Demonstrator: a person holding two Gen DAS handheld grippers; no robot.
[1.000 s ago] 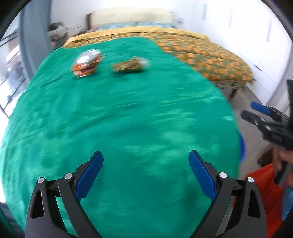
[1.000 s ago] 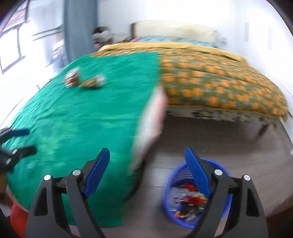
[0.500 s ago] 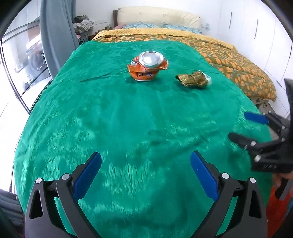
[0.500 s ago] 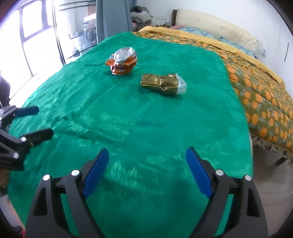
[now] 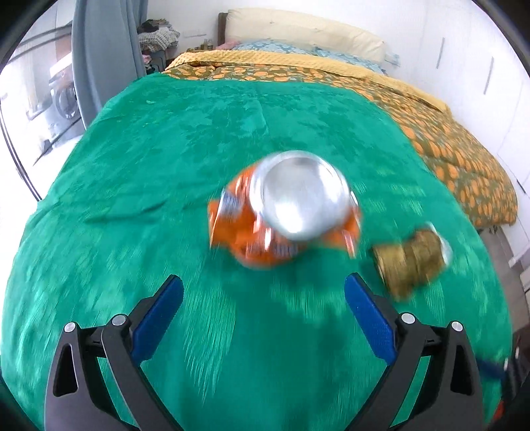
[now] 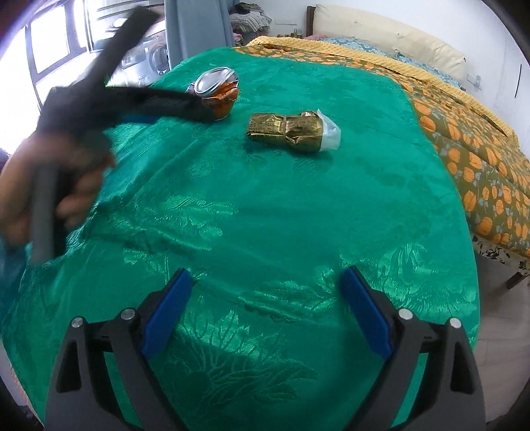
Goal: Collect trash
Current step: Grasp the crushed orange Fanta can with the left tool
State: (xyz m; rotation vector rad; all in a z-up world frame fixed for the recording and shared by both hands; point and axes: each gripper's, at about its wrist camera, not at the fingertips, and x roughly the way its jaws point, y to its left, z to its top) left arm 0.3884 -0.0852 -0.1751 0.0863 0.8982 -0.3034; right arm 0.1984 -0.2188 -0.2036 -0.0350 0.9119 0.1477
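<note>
A crushed orange can [image 5: 285,215] with a silver end lies on the green bedspread [image 5: 165,165], just ahead of my left gripper [image 5: 263,298], which is open with nothing between its fingers. To the can's right lies a crumpled gold wrapper [image 5: 410,262] with a clear plastic end. In the right wrist view the gold wrapper [image 6: 291,131] sits well ahead of my right gripper [image 6: 266,288]. Its jaws are opening and nothing is between them. There my left gripper [image 6: 185,106], held by a hand [image 6: 66,195], reaches in from the left to the can [image 6: 218,91].
An orange-patterned quilt [image 6: 480,155] covers the bed's right side, with pillows [image 5: 298,26] at the head. A grey curtain [image 5: 102,56] and a window are at the left. Bare floor [image 6: 497,325] shows beyond the bed's right edge.
My left gripper moved forward across the bedspread to the orange can, which now looms large. The right gripper swung from the blue basket on the floor to the bed, then held still.
</note>
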